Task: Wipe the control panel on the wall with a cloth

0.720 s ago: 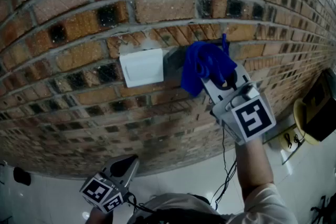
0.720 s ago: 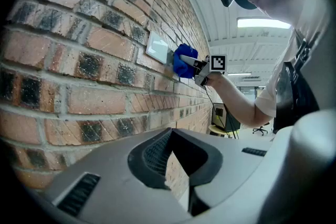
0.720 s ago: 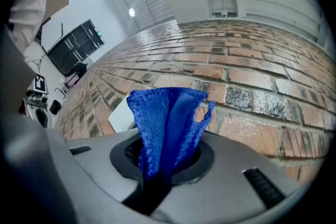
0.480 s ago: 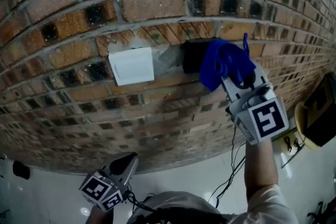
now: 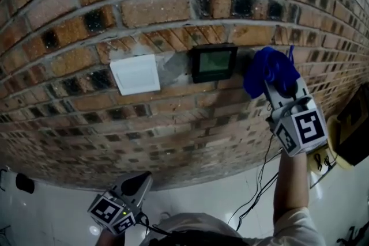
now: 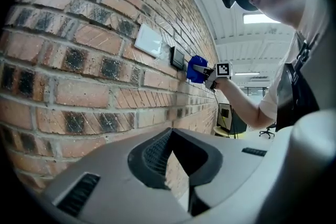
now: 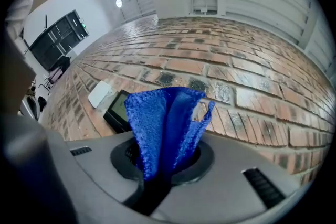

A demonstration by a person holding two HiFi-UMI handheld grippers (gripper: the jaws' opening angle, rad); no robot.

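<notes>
Clamping blue cloth [image 5: 264, 69], right claw [image 5: 275, 84] beside control panel [image 5: 214, 63]; left claw [image 6: 182, 173] clenched empty, per own view.

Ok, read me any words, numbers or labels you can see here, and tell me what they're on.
No readable text anywhere.
control panel: nothing legible on its screen.
white plate: blank.
blue cloth: no print.
Cubes on the left gripper and right gripper: square marker patterns only, no letters or digits.

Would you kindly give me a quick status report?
Right gripper shut on blue cloth, right of control panel, off it. Left gripper shut, empty, low. Panel unobstructed.
</notes>
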